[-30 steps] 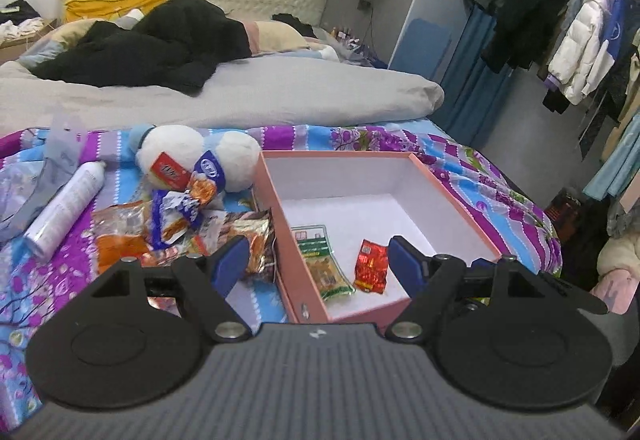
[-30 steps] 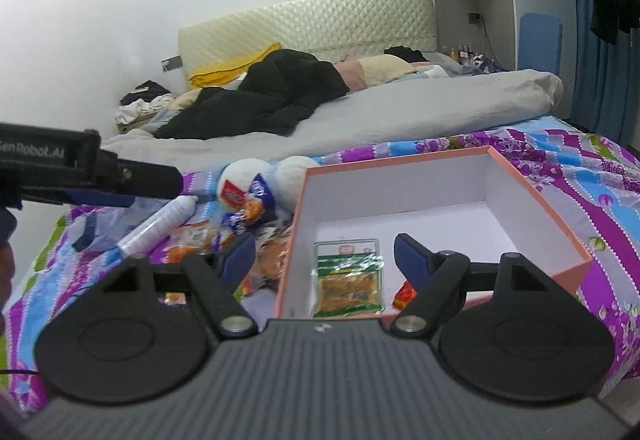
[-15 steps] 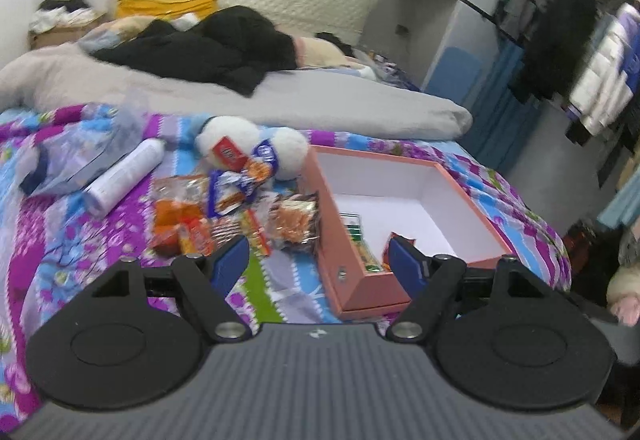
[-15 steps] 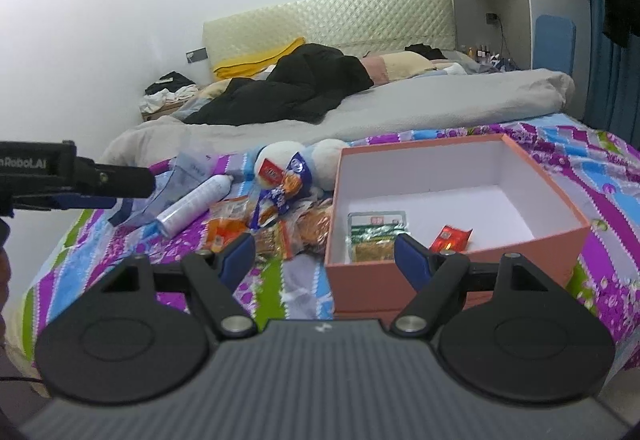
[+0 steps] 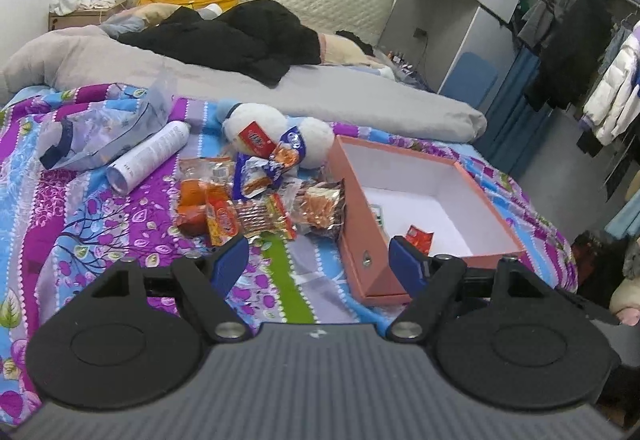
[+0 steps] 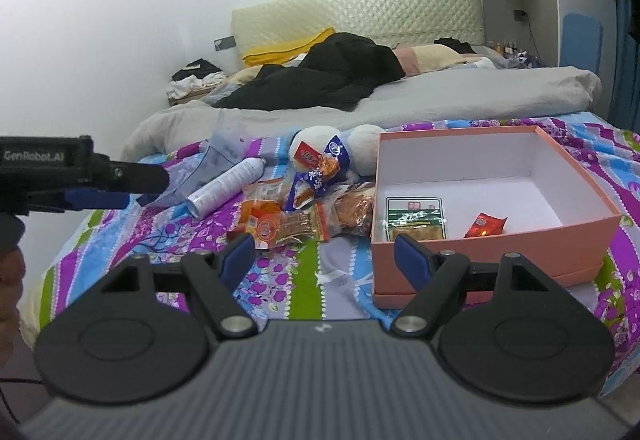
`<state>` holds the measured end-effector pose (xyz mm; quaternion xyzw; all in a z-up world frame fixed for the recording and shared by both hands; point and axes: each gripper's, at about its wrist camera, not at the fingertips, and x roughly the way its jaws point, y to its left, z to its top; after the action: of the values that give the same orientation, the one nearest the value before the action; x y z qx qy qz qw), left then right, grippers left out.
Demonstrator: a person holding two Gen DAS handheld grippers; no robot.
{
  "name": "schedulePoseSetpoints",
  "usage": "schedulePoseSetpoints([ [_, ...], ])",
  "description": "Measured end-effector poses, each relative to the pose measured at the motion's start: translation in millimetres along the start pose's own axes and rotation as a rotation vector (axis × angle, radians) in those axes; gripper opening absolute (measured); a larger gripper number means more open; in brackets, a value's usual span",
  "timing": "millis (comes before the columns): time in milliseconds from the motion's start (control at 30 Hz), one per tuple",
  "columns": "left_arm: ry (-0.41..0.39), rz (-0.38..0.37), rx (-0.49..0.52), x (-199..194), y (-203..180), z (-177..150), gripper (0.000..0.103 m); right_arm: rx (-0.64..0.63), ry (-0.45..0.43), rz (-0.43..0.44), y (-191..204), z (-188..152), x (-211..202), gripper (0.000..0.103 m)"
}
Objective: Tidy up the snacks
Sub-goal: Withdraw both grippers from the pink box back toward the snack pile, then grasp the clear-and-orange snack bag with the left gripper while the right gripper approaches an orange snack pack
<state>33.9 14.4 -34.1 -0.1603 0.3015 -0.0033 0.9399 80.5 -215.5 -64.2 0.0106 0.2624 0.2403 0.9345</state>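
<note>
Both grippers hovered above the bed's near edge, fingers spread wide and holding nothing. The left gripper [image 5: 319,258] had the snack pile [image 5: 256,204] ahead of its left finger, near but apart; the box [image 5: 362,236] lay ahead of its right finger. For the right gripper [image 6: 325,255], the pile [image 6: 296,216] sat ahead between the fingers, leaning left, with the box [image 6: 496,252] just beyond the right finger. Judged from this, the left gripper was nearer the pile. The packets lay jumbled, with no common long axis. Two packets, a green one [image 6: 416,220] and a red one [image 6: 485,225], already lay in the box. A can [image 5: 148,156] and plush toy [image 5: 276,132] lay beyond the pile. The surface was a soft patterned bedspread [image 5: 100,224]; the room was a cluttered bedroom
</note>
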Motion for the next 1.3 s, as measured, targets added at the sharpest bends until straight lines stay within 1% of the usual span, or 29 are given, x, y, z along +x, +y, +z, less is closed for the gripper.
schedulePoseSetpoints([
  [100, 0.007, 0.012, -0.007, 4.7, 8.5, -1.8, 0.081, 0.005, 0.005, 0.01, 2.9, -1.6, 5.7, 0.078],
  [333, 0.038, 0.041, -0.016, 26.3, 26.3, -1.5, 0.081, -0.023, 0.022, 0.0, 13.3, -4.1, 25.5, 0.078],
  [467, 0.05, 0.053, -0.017, 41.5, 34.4, 2.8, 0.081, -0.016, 0.03, 0.01, 15.1, -3.1, 38.4, 0.078],
  [600, 0.053, 0.053, -0.04, 58.8, 43.4, 7.7, 0.081, -0.039, 0.035, 0.015, 19.7, -1.7, 52.6, 0.078],
  [833, 0.073, 0.075, -0.026, 89.0, 53.3, 17.1, 0.081, -0.08, 0.062, 0.033, 28.5, 0.4, 78.6, 0.078],
  [900, 0.072, 0.086, -0.021, 95.7, 58.3, 20.2, 0.086, -0.083, 0.067, 0.04, 31.2, 3.1, 86.2, 0.078],
  [933, 0.069, 0.091, -0.021, 98.9, 61.5, 21.6, 0.088, -0.088, 0.067, 0.041, 32.1, 4.2, 90.2, 0.078],
  [1033, 0.069, 0.108, -0.018, 111.5, 73.4, 26.2, 0.088, -0.096, 0.068, 0.037, 35.0, 6.4, 103.3, 0.078],
  [1100, 0.085, 0.136, -0.019, 123.1, 83.5, 28.9, 0.088, -0.096, 0.066, 0.042, 38.0, 6.9, 114.3, 0.078],
  [1300, 0.106, 0.184, -0.023, 152.6, 116.5, 34.6, 0.088, -0.132, 0.041, 0.053, 52.0, 5.7, 156.4, 0.078],
])
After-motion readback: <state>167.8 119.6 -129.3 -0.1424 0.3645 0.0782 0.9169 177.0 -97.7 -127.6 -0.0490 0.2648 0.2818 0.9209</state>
